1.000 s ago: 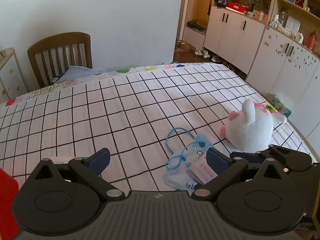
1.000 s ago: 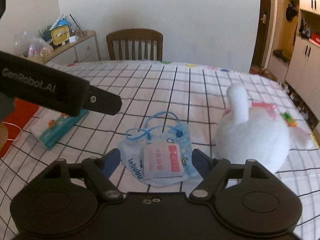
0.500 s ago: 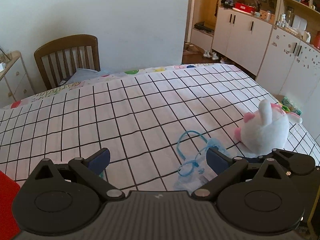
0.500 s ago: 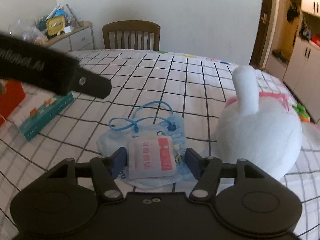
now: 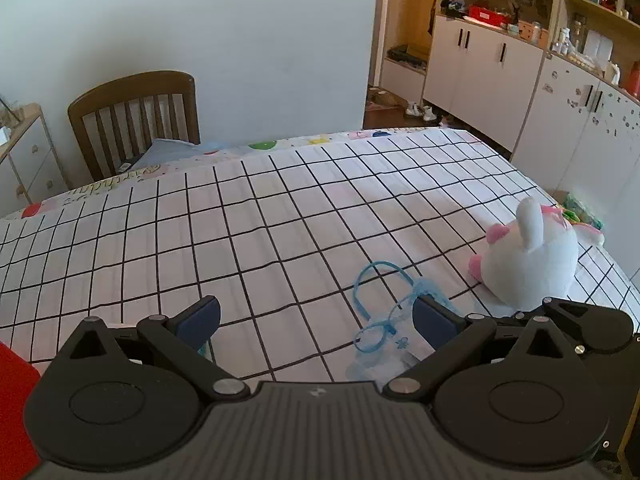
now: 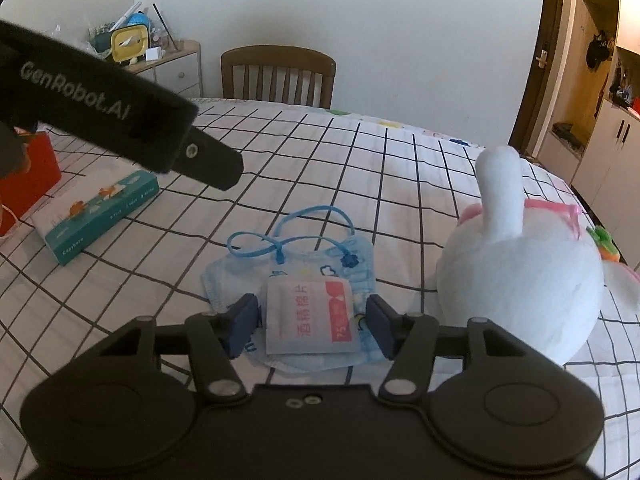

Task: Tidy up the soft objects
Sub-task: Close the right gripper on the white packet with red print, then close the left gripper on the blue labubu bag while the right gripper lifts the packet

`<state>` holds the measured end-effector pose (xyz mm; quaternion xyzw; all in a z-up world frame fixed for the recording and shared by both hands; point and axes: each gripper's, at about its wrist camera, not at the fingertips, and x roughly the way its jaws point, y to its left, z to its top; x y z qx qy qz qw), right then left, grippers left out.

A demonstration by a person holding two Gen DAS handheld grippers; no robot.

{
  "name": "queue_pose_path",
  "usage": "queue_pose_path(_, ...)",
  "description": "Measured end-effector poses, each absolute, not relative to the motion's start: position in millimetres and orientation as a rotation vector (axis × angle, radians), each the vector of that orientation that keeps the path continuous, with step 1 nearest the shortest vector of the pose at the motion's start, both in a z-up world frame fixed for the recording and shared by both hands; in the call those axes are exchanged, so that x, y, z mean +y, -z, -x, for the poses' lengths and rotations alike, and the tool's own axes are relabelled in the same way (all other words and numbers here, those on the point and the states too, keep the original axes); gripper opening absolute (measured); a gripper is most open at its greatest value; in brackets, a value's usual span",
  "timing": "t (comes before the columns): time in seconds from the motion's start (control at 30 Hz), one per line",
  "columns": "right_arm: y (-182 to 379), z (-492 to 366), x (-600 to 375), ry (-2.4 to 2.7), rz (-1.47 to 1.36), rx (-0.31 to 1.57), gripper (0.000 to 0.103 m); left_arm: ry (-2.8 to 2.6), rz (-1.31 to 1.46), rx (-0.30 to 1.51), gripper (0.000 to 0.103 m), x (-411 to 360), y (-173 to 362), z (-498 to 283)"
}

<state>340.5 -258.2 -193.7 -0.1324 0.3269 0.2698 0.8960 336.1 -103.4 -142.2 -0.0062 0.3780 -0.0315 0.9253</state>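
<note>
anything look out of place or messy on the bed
Mostly the face mask: it lies crumpled with its blue straps tangled, and a wipe packet sits on top of it. The right tongs are closing around that packet. The white plush toy sits near the edge.

A lived-in home: ahead of the claw a wooden chair [image 5: 136, 120] faces the grid-cloth table [image 5: 280, 216], white cupboards [image 5: 480, 64] and cluttered shelves to its right.

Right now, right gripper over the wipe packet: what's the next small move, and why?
Probably finish closing the right gripper on the white wipe packet. Its jaws are closing with the packet between them, but a gap shows on each side, so the pads don't seem to press yet. The packet lies on the blue face mask, so lift gently. The left gripper is open.
</note>
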Motion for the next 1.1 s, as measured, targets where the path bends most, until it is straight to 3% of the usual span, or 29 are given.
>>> queue_pose_path(0.1, 191.5, -340.8, -263.3, -0.537, 0.265, 0.673, 0.043, 0.075, -0.004, 0.774, 0.103, -107.6, 143.3, -334.8)
queue_pose_path(0.23, 189.3, -343.8, -270.4, -0.543, 0.234, 0.676, 0.035, 0.115, -0.027, 0.767, 0.103, -113.2, 146.1, -331.8)
queue_pose_path(1.1, 175.2, -315.5, -354.8, -0.491, 0.167, 0.729, 0.033, 0.497, -0.293, 0.826, 0.103, -193.1, 188.6, -354.7)
